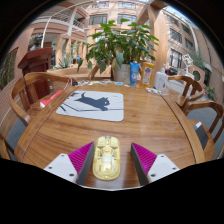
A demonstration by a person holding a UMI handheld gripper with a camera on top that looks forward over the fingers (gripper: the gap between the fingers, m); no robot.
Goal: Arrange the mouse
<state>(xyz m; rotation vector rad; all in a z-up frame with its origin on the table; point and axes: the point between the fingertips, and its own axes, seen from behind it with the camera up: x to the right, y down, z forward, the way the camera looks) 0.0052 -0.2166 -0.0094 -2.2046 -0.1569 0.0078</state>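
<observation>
Fingers of the gripper stand spread, the pale yellow mouse between them on the wooden table, gaps either side. Closing off-centre could, I reckon, skid it sideways, short of the grey mouse mat beyond.

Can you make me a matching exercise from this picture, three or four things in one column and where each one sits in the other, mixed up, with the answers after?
Things:
1. mouse
2. mouse mat
3. potted plant
4. blue bottle

Places:
A. at the table's far edge, tallest thing there
B. between the gripper fingers, pale yellow
C. flat on the wooden table, beyond the mouse, bearing a dark cat shape
D. just beside the plant's pot

Pairs: 1-B, 2-C, 3-A, 4-D
</observation>
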